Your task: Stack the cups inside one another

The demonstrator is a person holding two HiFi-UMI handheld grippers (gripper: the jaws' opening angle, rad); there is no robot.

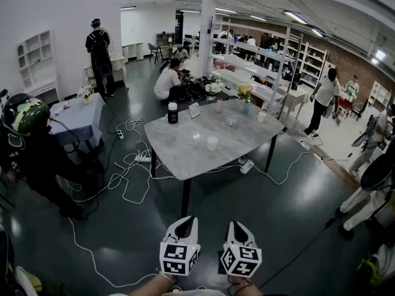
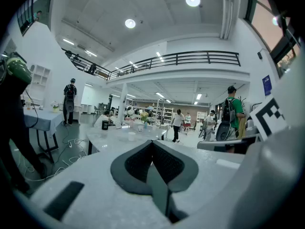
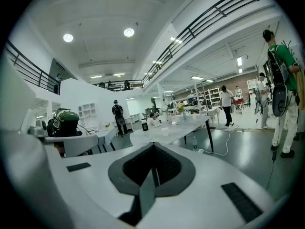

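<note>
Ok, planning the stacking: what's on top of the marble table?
A white cup near the front, more cups behind, a black canister, a card and a flower vase. What's inside the cups is too small to see.

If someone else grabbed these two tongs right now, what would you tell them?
Left tongs: shut, empty.
Right tongs: shut, empty.
Both are well short of the grey marble-topped table.
On it, apart: a white cup near the front edge, a small pale cup mid-table, a second pale cup and a pinkish cup further back.
Nothing stacked yet.
Left: walk up and nest them all.
</note>
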